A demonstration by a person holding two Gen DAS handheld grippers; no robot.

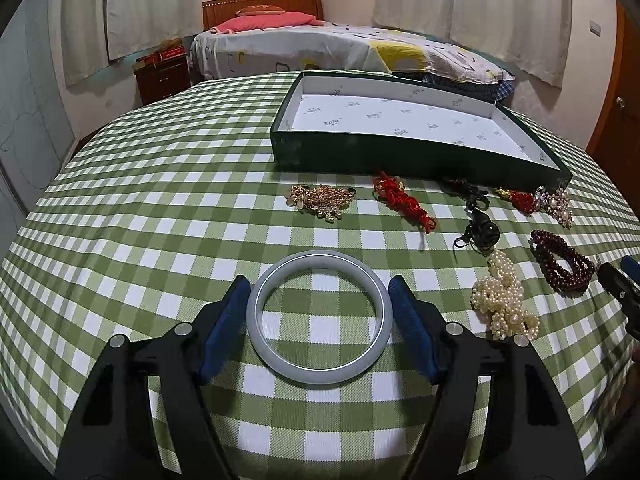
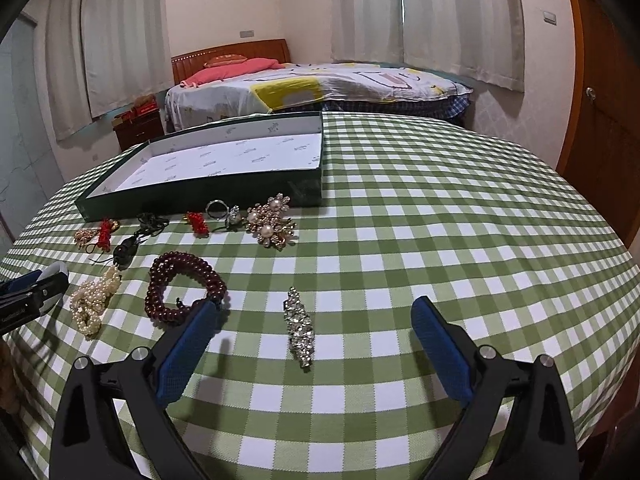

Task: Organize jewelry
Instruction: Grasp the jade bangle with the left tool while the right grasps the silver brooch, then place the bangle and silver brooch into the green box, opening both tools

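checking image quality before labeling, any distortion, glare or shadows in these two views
Left wrist view: strong fisheye bends the checked tablecloth and the green box; black vignette in the corners; the bangle is sharp, with thin highlights on its rim. Right wrist view: same bulge; soft shadows fall beside the rhinestone clip and the right gripper.

Setting: home bedroom. Evidence, all beyond the hand-held gripper: made bed [image 1: 320, 46] with wooden headboard [image 1: 262, 4] and pink pillow [image 1: 268, 22]; curtains [image 2: 460, 20]; wooden nightstand [image 1: 162, 76] to its left; door [image 2: 604, 120] to the right; bench under green gingham cloth [image 2: 440, 220].
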